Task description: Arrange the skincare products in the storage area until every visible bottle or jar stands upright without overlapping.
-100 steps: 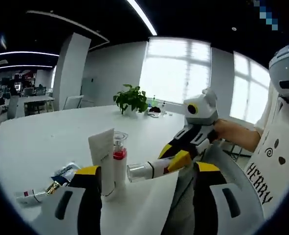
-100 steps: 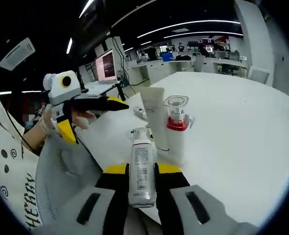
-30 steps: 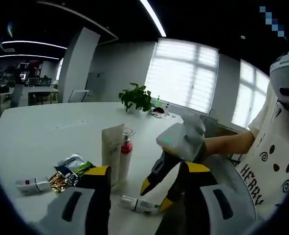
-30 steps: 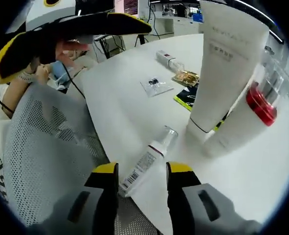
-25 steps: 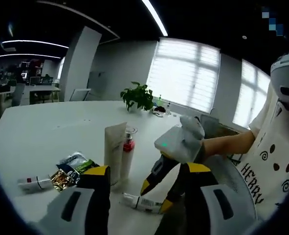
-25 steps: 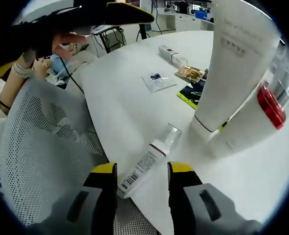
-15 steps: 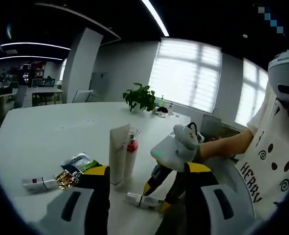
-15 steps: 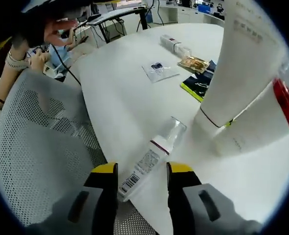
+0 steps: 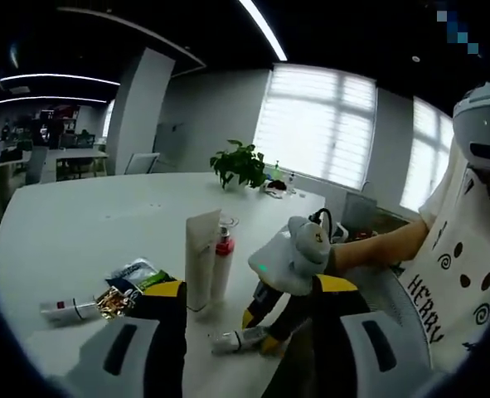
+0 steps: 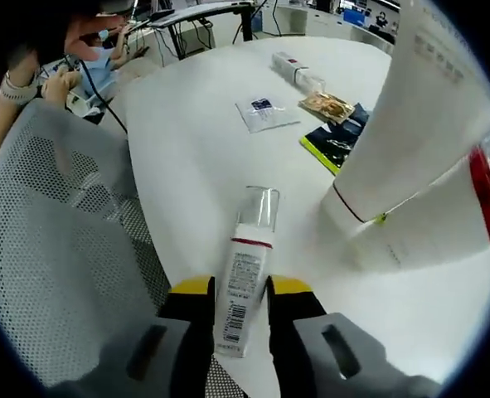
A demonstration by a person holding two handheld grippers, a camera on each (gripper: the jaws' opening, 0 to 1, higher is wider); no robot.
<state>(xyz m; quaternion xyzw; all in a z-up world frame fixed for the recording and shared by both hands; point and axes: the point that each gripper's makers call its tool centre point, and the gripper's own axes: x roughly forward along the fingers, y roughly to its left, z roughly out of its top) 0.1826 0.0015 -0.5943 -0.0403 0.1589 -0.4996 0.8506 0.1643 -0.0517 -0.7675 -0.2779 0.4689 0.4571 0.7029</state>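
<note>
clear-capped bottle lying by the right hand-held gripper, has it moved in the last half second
Yes. The clear-capped bottle has turned: its cap swung away from the standing white tube, toward the table's far side.

white table [image 10: 195, 157], red-collared bottle [image 10: 431, 220]

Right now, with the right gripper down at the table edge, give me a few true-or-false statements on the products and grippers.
1. The right gripper is shut on the small bottle. True.
2. That small bottle stands upright. False: it lies on its side on the table.
3. The white tube stands upright beside the red-collared bottle. True.
4. The left gripper holds the white tube. False: its jaws are open and hold nothing.
</note>
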